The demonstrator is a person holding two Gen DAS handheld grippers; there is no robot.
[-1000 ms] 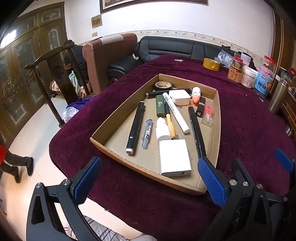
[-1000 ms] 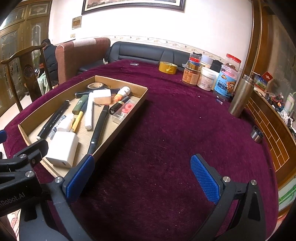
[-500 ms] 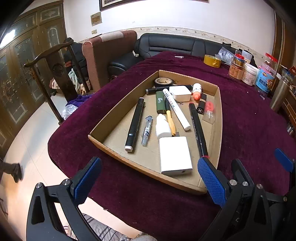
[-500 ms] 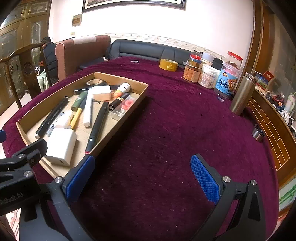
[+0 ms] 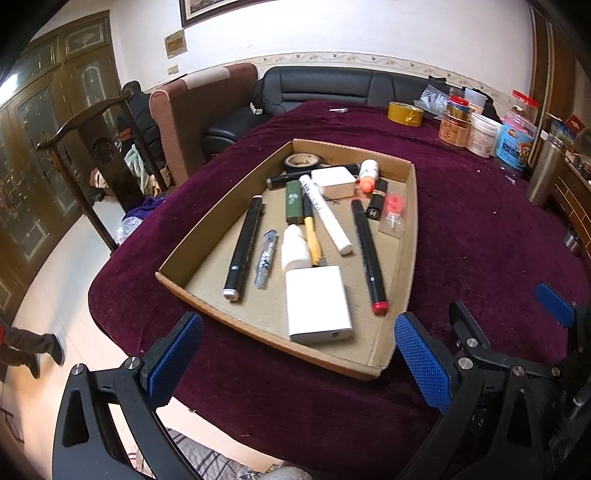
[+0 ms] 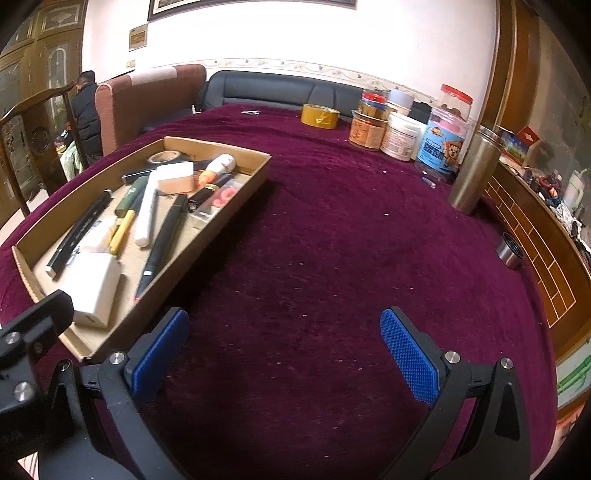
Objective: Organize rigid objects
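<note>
Both viewpoints have pulled back slightly from the cardboard tray [image 5: 412, 236], which sits higher in frame; a passer-by's legs [image 5: 33, 349] reappear at the left wrist view's left edge.

Left gripper [image 5: 299, 358]: jaws spread wide, nothing held | Right gripper [image 6: 284, 350]: jaws spread wide, nothing held

A matt cardboard tray [image 5: 410, 236] sits on plush purple velvet cloth [image 6: 332, 258], near a brushed metal tumbler [image 6: 471, 173] and glossy leather sofa [image 5: 332, 86].

White wall [image 5: 369, 33] (black sofa [image 5: 332, 86])
</note>
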